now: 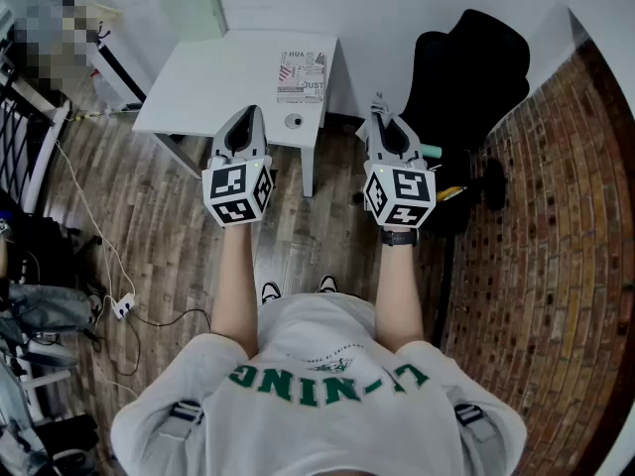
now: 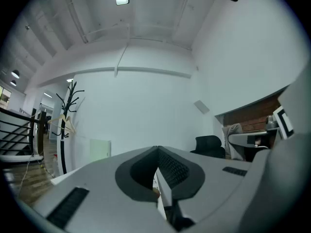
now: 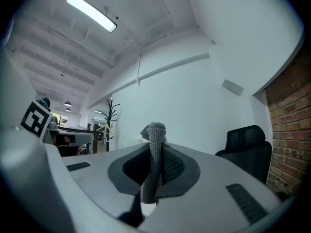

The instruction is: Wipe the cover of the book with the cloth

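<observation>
Head view: book (image 1: pixel 301 75) cover reads "JUST"; left tongs (image 1: pixel 247 114) closed, empty; right tongs (image 1: pixel 381 109) pinching grey cloth (image 3: pixel 154 149).

We cannot read the cover print of the book (image 1: pixel 301 75) at the far right corner of the table (image 1: pixel 218 77); it is too small. A small round item (image 1: pixel 294 121) near the table's front edge is too small to identify. In the right gripper view, the cloth (image 3: pixel 154 130) passes down between the right gripper (image 3: pixel 156 152) jaws clamped on it, and its lower end is hidden. In the head view, that gripper's body hides the cloth.
</observation>
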`<state>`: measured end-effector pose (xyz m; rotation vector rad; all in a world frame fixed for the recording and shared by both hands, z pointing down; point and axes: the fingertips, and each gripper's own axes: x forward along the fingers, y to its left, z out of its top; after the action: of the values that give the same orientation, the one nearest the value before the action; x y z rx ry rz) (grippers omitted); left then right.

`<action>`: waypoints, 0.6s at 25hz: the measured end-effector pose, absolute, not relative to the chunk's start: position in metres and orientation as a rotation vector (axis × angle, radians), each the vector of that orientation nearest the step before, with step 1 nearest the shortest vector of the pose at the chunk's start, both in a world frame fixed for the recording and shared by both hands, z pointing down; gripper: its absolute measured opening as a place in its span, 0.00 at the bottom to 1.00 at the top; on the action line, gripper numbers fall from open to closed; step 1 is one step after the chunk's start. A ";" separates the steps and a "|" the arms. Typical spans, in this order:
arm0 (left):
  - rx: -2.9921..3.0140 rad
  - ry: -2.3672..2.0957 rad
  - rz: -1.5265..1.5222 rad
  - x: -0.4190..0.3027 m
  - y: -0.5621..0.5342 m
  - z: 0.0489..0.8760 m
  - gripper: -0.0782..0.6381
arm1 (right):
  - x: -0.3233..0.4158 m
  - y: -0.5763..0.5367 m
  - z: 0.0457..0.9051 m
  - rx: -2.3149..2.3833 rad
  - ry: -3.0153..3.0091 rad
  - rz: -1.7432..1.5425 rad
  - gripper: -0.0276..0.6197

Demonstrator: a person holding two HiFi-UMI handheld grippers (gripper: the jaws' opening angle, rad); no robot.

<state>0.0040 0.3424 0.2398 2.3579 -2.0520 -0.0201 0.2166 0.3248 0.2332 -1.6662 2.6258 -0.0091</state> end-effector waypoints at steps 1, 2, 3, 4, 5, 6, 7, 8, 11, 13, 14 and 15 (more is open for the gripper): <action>2.354 -2.058 -0.023 0.012 0.343 0.239 0.13 | 0.221 0.324 0.233 -1.649 2.635 -0.008 0.09; 2.350 -2.064 -0.026 0.019 0.343 0.239 0.13 | 0.225 0.324 0.232 -1.632 2.644 -0.007 0.09; 2.348 -2.070 -0.026 0.026 0.343 0.239 0.13 | 0.230 0.323 0.233 -1.618 2.652 -0.008 0.09; 2.348 -2.075 -0.022 0.033 0.344 0.240 0.13 | 0.234 0.322 0.235 -1.609 2.657 -0.011 0.09; 2.351 -2.079 -0.012 0.039 0.345 0.242 0.13 | 0.237 0.321 0.238 -1.604 2.660 -0.017 0.09; 2.355 -2.080 0.001 0.044 0.345 0.244 0.13 | 0.241 0.318 0.242 -1.602 2.658 -0.031 0.09; 2.359 -2.078 0.014 0.048 0.345 0.246 0.13 | 0.244 0.315 0.245 -1.599 2.653 -0.054 0.09; 2.358 -2.077 0.026 0.051 0.345 0.248 0.13 | 0.246 0.310 0.248 -1.594 2.646 -0.083 0.09; 2.342 -2.084 0.046 0.049 0.340 0.252 0.13 | 0.243 0.297 0.254 -1.566 2.649 -0.150 0.09; 2.327 -2.091 0.043 0.045 0.332 0.254 0.13 | 0.237 0.287 0.256 -1.542 2.660 -0.178 0.09; 2.321 -2.092 0.040 0.043 0.326 0.256 0.13 | 0.235 0.281 0.259 -1.530 2.664 -0.196 0.09; 2.320 -2.091 0.039 0.042 0.319 0.258 0.13 | 0.231 0.275 0.262 -1.520 2.668 -0.213 0.09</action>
<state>0.0418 0.3194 0.2577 2.3198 -2.0905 0.0388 0.2313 0.2752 0.2618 -1.5202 2.6683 -0.2126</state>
